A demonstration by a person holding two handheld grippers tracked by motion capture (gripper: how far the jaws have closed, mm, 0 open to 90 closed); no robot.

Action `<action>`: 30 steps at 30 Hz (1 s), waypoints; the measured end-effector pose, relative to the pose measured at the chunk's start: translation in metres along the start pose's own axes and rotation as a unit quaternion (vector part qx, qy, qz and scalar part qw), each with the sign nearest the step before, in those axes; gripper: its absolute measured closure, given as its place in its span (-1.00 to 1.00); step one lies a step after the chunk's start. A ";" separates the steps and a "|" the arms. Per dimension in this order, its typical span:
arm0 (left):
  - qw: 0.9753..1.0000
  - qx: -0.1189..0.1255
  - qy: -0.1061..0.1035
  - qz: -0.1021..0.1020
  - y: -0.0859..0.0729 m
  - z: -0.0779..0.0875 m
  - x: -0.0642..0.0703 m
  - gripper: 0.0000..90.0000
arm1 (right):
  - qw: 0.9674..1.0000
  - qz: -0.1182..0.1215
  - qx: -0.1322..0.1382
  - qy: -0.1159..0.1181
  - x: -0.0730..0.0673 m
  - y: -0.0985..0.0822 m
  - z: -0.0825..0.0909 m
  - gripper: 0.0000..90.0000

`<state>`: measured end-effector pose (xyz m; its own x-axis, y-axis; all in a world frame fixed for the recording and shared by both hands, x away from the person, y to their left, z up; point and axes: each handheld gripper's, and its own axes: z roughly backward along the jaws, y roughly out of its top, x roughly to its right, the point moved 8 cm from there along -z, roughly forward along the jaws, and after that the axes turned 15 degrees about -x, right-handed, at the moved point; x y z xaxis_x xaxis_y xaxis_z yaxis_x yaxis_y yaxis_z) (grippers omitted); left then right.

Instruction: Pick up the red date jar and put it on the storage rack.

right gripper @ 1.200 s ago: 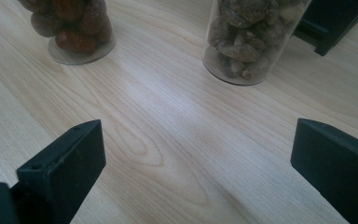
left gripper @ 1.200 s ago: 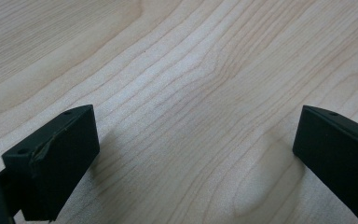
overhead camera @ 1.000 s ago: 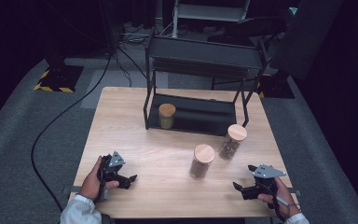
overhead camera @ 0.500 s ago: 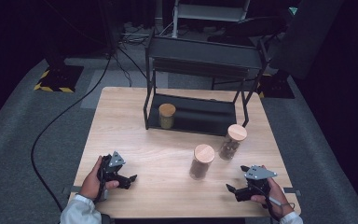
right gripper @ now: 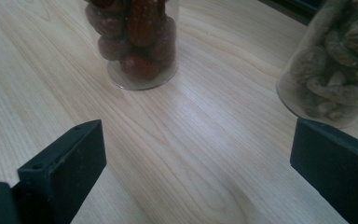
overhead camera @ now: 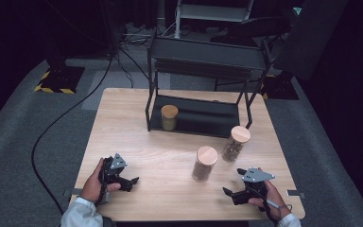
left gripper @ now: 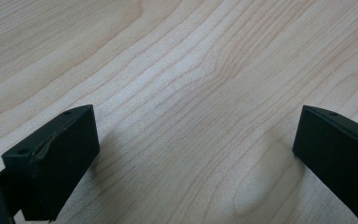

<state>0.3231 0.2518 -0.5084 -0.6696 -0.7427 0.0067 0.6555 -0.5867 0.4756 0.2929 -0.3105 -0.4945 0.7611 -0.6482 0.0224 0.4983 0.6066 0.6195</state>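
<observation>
At the lower right of the high view the right gripper (overhead camera: 231, 189) sits low over the wooden table (overhead camera: 123, 123), its jaws spread wide with nothing between them. Its own view looks past the parted jaws at two clear glass jars. The jar of dark red dates (right gripper: 137, 37) stands upper centre of that view, and the jar of pale walnuts (right gripper: 335, 70) stands at the right edge, just beyond one jaw. From above, both carry round wooden lids, the date jar (overhead camera: 204, 163) near the gripper and the walnut jar (overhead camera: 235, 143) just beyond it, apart. Lower left, the left gripper (overhead camera: 131, 182) is likewise open over bare wood. Farther up, a third lidded jar (overhead camera: 169, 117) stands on the bottom shelf of a black metal rack (overhead camera: 208, 56); its contents are unclear.
</observation>
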 end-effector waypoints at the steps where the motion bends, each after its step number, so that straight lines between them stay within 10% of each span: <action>1: 1.000 0.000 0.000 0.000 0.000 0.000 0.000 -1.00 | 1.000 -0.002 0.001 0.004 0.000 0.001 -0.001 -0.93; 30: 1.000 0.000 0.000 0.000 0.000 0.000 0.000 -1.00 | 1.000 0.004 0.015 0.023 -0.011 0.028 -0.013 -0.92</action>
<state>0.3232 0.2518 -0.5084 -0.6700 -0.7423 0.0058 0.6549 -0.5874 0.4754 0.3038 -0.2806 -0.4882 0.7830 -0.6219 -0.0077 0.4804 0.5969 0.6425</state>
